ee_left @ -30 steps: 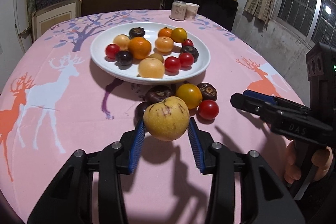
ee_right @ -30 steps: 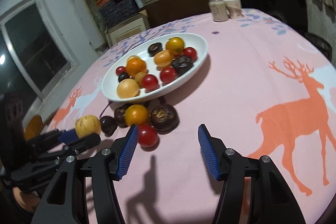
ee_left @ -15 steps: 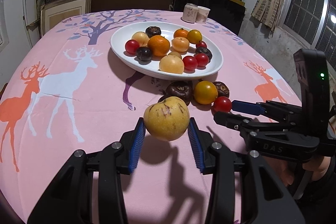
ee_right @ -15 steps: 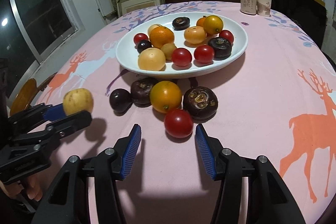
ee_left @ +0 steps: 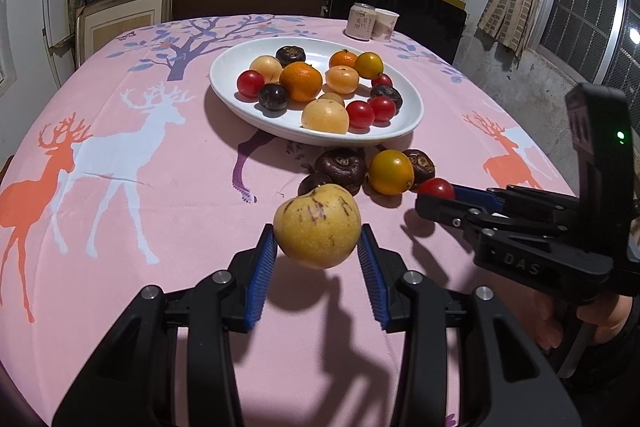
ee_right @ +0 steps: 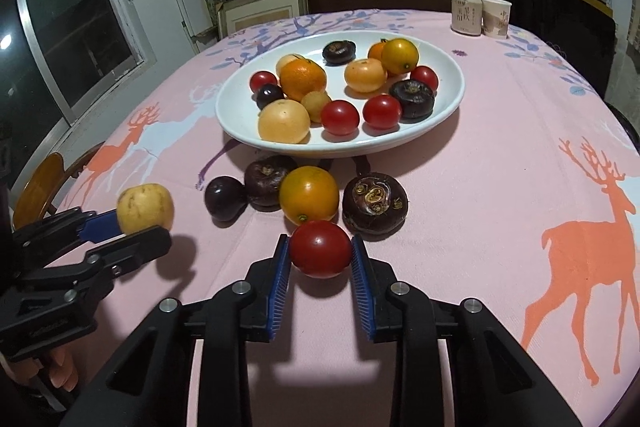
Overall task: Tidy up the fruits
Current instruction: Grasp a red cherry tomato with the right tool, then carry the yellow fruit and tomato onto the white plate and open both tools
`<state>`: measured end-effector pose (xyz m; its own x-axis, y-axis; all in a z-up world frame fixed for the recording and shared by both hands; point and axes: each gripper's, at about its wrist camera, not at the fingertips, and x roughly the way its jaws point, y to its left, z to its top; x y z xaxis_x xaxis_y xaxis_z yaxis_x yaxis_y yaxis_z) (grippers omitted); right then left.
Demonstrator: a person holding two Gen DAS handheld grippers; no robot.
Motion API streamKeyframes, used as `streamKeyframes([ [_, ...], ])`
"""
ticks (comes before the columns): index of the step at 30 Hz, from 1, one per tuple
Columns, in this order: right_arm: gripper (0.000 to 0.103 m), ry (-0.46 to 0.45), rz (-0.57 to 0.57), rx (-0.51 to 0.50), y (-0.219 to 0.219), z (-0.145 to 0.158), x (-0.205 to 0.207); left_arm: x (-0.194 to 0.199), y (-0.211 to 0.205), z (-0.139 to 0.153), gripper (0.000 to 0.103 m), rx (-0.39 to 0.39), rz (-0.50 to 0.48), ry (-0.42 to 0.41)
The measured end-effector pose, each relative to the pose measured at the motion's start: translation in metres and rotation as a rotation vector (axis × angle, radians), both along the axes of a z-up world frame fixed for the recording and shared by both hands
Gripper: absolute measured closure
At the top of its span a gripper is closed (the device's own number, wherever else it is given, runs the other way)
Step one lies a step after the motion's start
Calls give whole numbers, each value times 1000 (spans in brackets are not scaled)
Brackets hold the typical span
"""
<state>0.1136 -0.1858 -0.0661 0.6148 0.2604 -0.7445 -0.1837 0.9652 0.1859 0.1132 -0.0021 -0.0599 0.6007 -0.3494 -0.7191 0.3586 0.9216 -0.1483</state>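
My left gripper (ee_left: 317,245) is shut on a pale yellow speckled fruit (ee_left: 317,226) and holds it above the pink cloth; the fruit also shows in the right wrist view (ee_right: 145,207). My right gripper (ee_right: 321,250) has closed around a red tomato (ee_right: 320,247) on the cloth, its pads touching both sides; the tomato also shows in the left wrist view (ee_left: 437,188). A white plate (ee_left: 412,115) farther back holds several fruits. Loose in front of it lie an orange fruit (ee_right: 309,193), two dark brown fruits (ee_right: 375,202) and a dark plum (ee_right: 224,197).
A can (ee_left: 361,22) and a paper cup (ee_left: 386,25) stand at the table's far edge. A wooden chair (ee_right: 40,187) is at the left edge in the right wrist view. Shelves and boxes fill the background.
My right gripper moved forward over the red tomato and its jaws narrowed onto it. My left gripper kept the yellow fruit and drew slightly back from the plate.
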Motion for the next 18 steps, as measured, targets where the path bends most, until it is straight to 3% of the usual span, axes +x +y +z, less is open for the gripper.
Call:
streamKeyframes([
  [18, 73, -79, -32, 14, -15, 34, -24, -9, 1, 21, 62, -6, -16, -34],
])
